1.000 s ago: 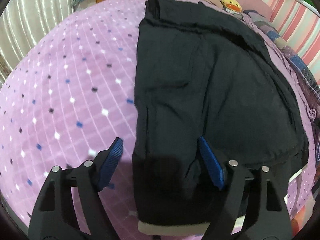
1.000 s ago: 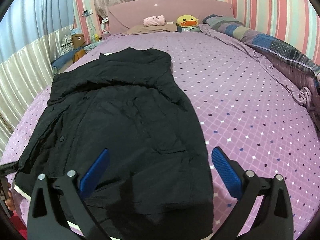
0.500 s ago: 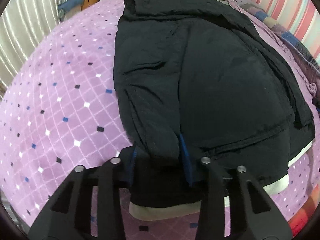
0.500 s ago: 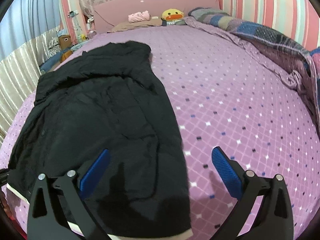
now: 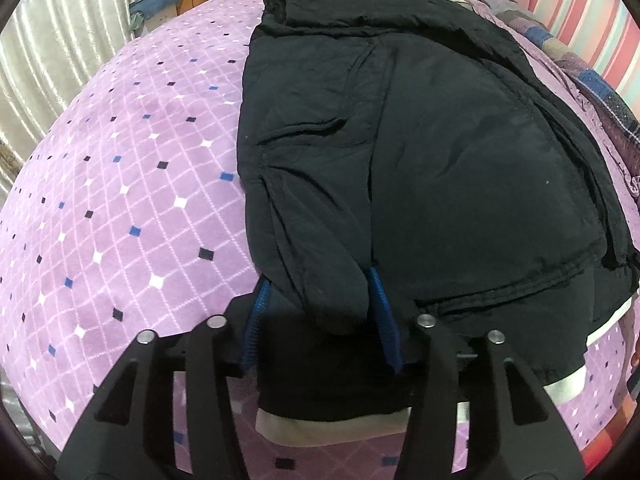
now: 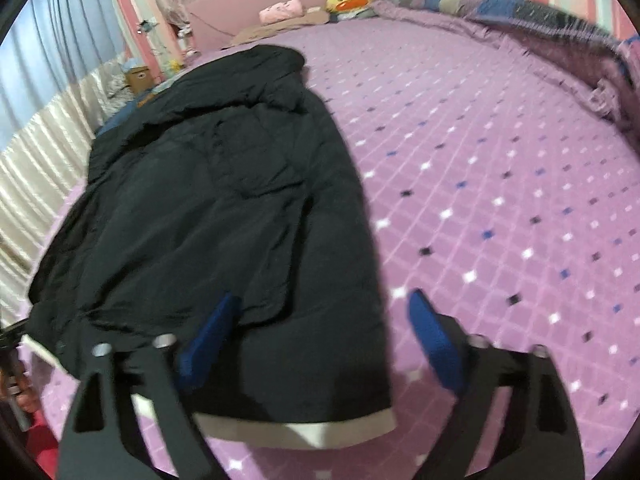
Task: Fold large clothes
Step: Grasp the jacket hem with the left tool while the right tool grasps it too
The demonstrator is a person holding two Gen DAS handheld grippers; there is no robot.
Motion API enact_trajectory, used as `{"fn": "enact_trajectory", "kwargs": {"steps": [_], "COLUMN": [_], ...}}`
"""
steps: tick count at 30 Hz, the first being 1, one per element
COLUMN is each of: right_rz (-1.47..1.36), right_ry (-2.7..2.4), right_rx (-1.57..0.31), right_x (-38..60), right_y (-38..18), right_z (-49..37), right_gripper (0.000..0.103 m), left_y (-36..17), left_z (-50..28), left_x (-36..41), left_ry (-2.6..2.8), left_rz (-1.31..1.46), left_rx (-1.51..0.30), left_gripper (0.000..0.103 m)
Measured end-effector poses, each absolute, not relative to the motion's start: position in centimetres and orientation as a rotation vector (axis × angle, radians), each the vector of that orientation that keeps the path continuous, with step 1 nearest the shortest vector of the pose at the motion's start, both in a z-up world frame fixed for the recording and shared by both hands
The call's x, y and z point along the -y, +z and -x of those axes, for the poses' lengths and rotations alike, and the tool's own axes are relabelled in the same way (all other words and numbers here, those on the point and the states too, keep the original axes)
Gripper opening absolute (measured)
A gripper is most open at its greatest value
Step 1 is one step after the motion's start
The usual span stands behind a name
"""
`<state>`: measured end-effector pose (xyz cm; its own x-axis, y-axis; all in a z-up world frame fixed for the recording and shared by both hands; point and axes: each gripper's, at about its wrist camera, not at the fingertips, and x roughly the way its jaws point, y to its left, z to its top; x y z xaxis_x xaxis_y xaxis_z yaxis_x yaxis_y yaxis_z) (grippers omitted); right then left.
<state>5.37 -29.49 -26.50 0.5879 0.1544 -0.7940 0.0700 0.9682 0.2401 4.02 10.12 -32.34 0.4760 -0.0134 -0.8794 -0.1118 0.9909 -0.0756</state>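
Note:
A large black jacket (image 5: 440,152) with a pale hem band lies spread on the purple dotted bedspread (image 5: 120,184); it also shows in the right wrist view (image 6: 224,200). My left gripper (image 5: 320,312) is shut on a bunched fold of the jacket at its near left hem corner. My right gripper (image 6: 320,336) is open over the near right hem corner, with fabric between its blue pads but not pinched.
A yellow duck plush (image 6: 348,0) and a pink cushion (image 6: 280,10) sit by the pink headboard. A patchwork quilt (image 6: 540,20) lies along the right edge. Cream curtains (image 5: 60,40) and boxes (image 6: 138,78) stand to the left of the bed.
My left gripper closed from wide open onto the jacket's hem corner. My right gripper moved lower and closer over the right hem corner and narrowed, still open.

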Motion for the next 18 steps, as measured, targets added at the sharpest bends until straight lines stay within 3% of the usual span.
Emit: {"fn": "enact_trajectory", "kwargs": {"steps": [5, 14, 16, 18], "right_rz": [-0.254, -0.269, -0.266, -0.273], "right_ry": [0.069, 0.076, 0.083, 0.114], "right_rx": [-0.976, -1.012, -1.016, -1.013], "right_x": [28.9, 28.7, 28.5, 28.2], "right_y": [-27.4, -28.0, -27.9, -27.5], "right_z": [-5.9, -6.5, -6.5, -6.6], "right_gripper": [0.07, 0.076, 0.07, 0.052], "left_y": [-32.5, -32.6, -32.5, -32.3], "left_z": [-4.1, -4.3, -4.4, -4.5], "left_x": [-10.1, -10.0, -9.9, -9.6], "left_ry": [0.061, 0.058, 0.052, 0.044], "left_rz": [0.123, 0.114, 0.114, 0.099], "left_rx": [-1.072, -1.057, -1.061, -1.062], "left_gripper": [0.053, 0.055, 0.049, 0.041]}}
